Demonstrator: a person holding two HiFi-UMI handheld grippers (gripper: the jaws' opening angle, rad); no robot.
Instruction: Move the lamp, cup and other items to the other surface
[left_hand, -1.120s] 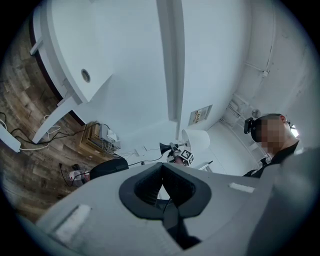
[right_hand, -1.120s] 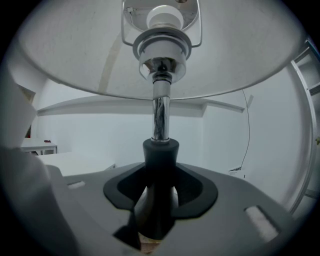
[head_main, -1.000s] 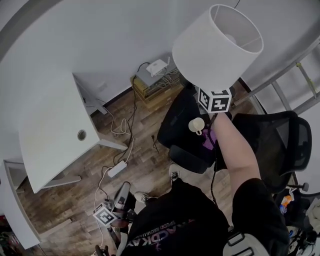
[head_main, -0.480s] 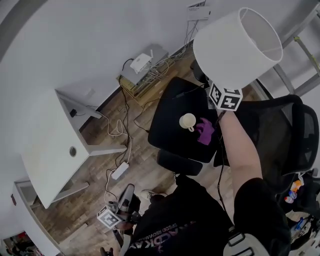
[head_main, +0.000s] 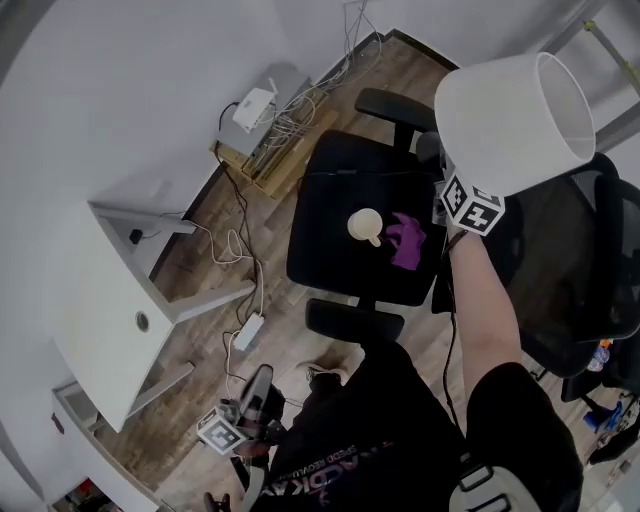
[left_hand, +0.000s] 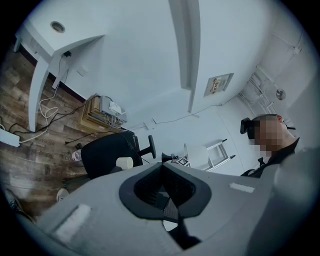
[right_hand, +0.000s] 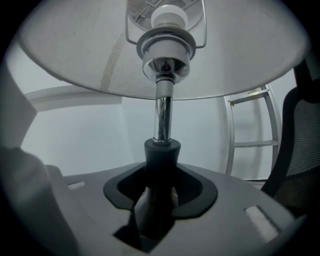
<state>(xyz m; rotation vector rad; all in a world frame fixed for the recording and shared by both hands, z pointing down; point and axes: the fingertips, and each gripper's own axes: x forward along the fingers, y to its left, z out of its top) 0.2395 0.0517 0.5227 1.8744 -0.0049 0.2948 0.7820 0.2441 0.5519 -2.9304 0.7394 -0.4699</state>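
A cup (head_main: 365, 226) and purple item (head_main: 407, 243) sit on the chair (head_main: 330, 240) near the lamp (head_main: 515, 125).

We find open room over the white desk (head_main: 110, 290), reachable from above. On the black chair seat (head_main: 325, 250), the cup (head_main: 364, 226) and purple item (head_main: 407, 241) fill the middle, an armrest (head_main: 355, 320) bounding each side. The lamp (head_main: 515, 120) hangs over the seat's right edge, probably crowding any approach there.

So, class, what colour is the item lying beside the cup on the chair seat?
Purple item, best in head view.
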